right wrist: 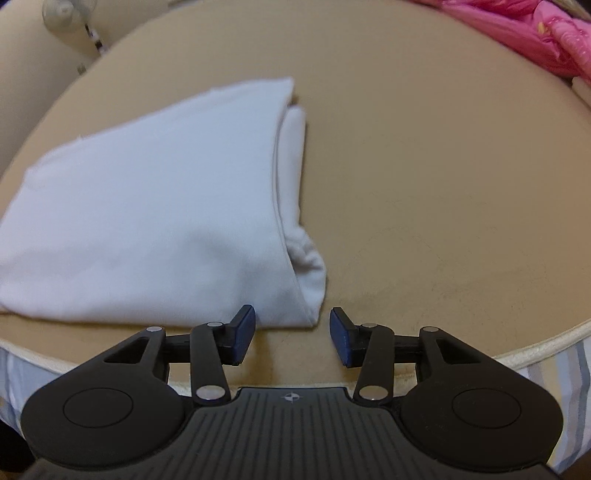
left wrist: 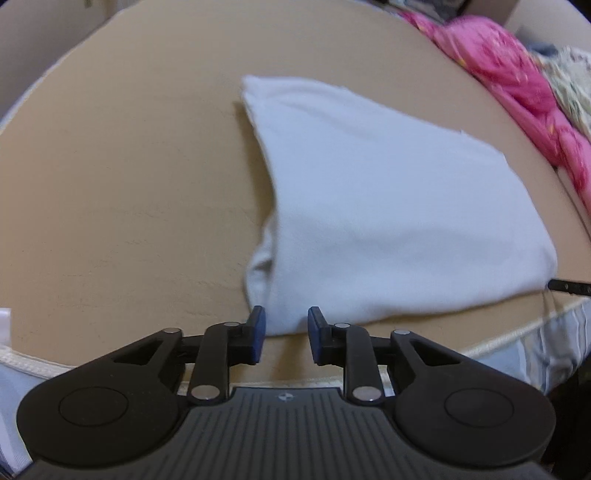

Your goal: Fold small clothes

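A white garment lies folded flat on a tan mattress. In the left wrist view my left gripper hovers at the garment's near left corner, open, its blue pads apart with only the cloth's edge showing beyond them. In the right wrist view the same garment fills the left half, its folded layers showing along the right edge. My right gripper stands open at the near right corner, with nothing pressed between its pads.
Pink bedding and patterned fabric are piled at the far right of the mattress. The mattress's piped front edge runs just under both grippers. A fan stands beyond the far left corner.
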### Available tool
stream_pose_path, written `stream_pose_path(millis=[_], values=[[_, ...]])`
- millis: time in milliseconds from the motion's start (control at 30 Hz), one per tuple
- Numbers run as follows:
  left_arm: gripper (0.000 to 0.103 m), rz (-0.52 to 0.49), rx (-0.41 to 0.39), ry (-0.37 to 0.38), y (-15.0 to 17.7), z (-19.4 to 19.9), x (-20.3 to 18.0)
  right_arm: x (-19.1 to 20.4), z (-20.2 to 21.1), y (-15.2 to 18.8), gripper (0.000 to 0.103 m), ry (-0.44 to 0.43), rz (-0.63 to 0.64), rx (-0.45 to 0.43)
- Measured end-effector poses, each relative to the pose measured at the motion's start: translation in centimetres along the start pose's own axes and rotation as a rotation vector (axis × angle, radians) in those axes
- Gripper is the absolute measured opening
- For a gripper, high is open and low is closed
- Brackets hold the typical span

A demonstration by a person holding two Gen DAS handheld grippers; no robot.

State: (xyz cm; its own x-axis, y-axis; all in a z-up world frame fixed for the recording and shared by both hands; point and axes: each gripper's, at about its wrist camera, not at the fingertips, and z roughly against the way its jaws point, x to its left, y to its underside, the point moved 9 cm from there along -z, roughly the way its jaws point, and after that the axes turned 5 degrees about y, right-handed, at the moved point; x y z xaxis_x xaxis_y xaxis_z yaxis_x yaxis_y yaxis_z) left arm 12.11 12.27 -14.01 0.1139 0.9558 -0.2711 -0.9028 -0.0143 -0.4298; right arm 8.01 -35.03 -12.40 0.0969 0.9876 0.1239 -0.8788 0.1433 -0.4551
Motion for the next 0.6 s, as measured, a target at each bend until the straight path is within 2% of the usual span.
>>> stream_pose_path(millis=[67,133,200,267,367,400,500,600], values=[[0.029,0.016,0.013,0.017,0.2,0.1,0.2,-0.1,-0.1,0.0,0.047,-0.017,-0.006,-0.001],[0.029,0.009,0.084,-0.035,1.1,-0.8,0.9,-0.7,-1.5,0.6,0.047,0.057,0.017,0.06],[0.029,0.016,0.087,-0.046,1.1,-0.7,1.2,-1.3,-1.6,0.4,0.047,0.087,-0.01,0.074],[0.033,0.068,0.003,0.006,-0.2,0.9,1.2,-1.7,-0.4,-0.8,0.047,0.069,-0.071,0.018],[0.058,0.155,-0.121,0.078,-2.2,3.0,1.9,-2.0,2.3,-2.7,0.048,0.048,-0.123,-0.123],[0.061,0.178,-0.145,0.093,-2.8,3.4,2.2,-2.1,3.1,-3.2,0.048,0.051,-0.13,-0.162],[0.061,0.234,-0.142,0.143,-3.8,2.9,2.8,-2.1,3.8,-4.5,0.048,0.079,-0.131,-0.23],[0.061,0.258,-0.113,0.168,-4.8,1.2,3.1,-1.8,3.3,-4.7,0.048,0.071,-0.139,-0.23]])
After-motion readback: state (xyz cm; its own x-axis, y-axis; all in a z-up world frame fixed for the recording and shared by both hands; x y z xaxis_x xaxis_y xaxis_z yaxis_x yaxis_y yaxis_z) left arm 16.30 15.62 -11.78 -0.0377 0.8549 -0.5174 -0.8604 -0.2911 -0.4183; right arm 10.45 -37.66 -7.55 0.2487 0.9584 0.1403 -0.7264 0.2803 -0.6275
